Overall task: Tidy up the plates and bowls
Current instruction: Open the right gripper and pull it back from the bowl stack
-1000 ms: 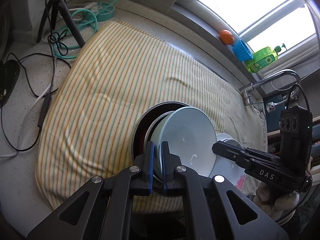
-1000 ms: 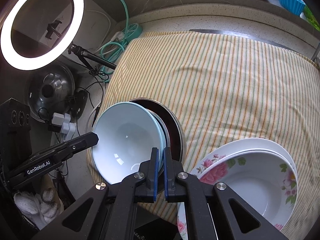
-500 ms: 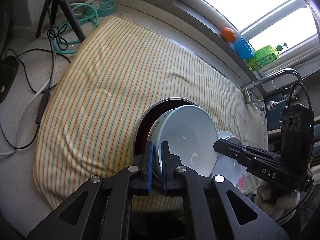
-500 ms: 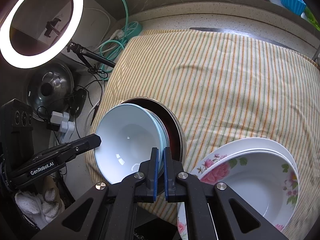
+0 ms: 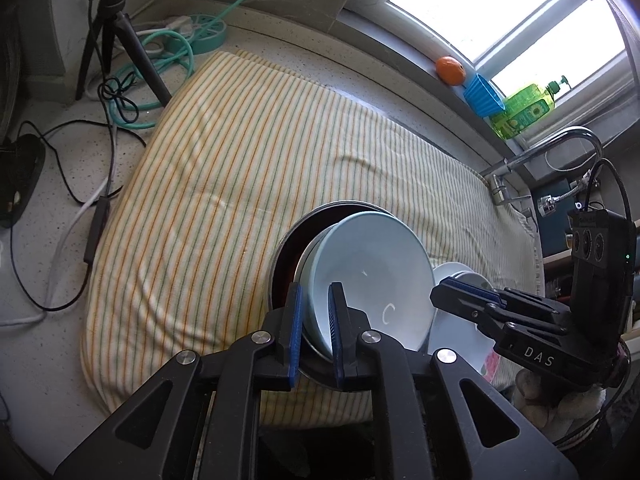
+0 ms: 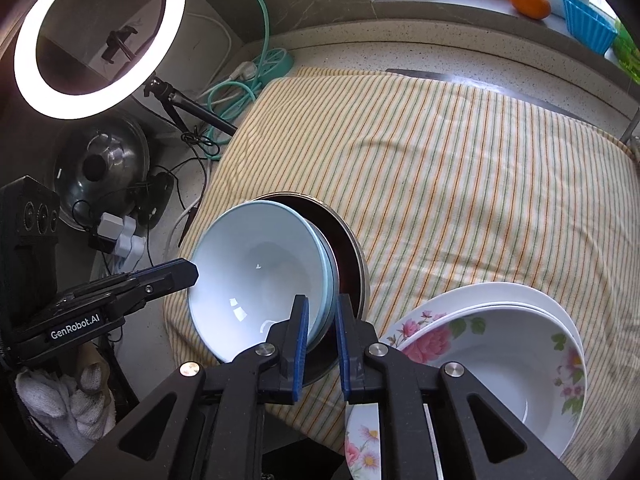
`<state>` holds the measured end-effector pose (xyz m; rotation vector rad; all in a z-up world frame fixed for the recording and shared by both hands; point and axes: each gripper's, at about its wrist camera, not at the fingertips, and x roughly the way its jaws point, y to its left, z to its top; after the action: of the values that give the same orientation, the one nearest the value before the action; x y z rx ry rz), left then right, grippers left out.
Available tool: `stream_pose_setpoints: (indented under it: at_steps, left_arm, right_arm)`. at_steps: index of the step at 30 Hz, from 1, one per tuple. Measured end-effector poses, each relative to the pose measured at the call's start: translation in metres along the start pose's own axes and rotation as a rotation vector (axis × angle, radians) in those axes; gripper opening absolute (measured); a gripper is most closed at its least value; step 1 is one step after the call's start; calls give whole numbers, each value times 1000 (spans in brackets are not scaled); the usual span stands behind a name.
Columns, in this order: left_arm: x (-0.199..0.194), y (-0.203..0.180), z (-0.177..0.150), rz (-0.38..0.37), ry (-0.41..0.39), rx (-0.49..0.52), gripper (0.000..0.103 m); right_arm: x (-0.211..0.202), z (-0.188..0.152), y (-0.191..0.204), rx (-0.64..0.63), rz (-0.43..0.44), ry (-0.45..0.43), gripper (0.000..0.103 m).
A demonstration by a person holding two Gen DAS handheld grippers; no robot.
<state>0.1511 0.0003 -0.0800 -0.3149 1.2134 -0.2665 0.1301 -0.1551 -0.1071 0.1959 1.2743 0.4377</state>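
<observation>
A pale blue bowl (image 5: 372,272) (image 6: 256,272) lies tilted on another like it, inside a dark, steel-rimmed bowl (image 5: 286,248) (image 6: 352,248) on the striped cloth (image 5: 240,180). My left gripper (image 5: 315,286) straddles the blue bowl's near rim in the left wrist view. Its jaws are opening, with a gap beside the pads. My right gripper (image 6: 322,298) straddles the opposite rim, and its jaws are opening too. Each gripper shows in the other's view, the right gripper (image 5: 444,292) and the left gripper (image 6: 188,272). A stack of floral white bowls (image 6: 500,360) (image 5: 460,328) sits to the right.
A tripod (image 5: 120,40), a lit ring light (image 6: 100,36), loose cables (image 5: 100,184) and a pot lid (image 6: 100,168) crowd the counter at left. An orange (image 6: 528,0), a blue cup (image 6: 588,28) and a green bottle (image 5: 524,110) line the windowsill. A faucet (image 5: 560,144) stands at right.
Both grippers were shut on the blue bowl's rim. Their jaws have now parted a little. The bowl stays resting in the steel-rimmed bowl.
</observation>
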Motion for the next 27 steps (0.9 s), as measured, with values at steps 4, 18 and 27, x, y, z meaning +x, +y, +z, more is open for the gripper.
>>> stream_pose_setpoints:
  at_steps: [4, 18, 27]
  left_arm:
    - [-7, -2, 1, 23, -38, 19, 11]
    - [-35, 14, -7, 34, -180, -40, 11]
    - [-29, 30, -26, 7, -181, -130, 11]
  right_arm:
    - [-6, -3, -2, 4, 12, -21, 16]
    - [-51, -22, -18, 36, -51, -245, 25]
    - [-54, -32, -18, 53, -97, -290, 25]
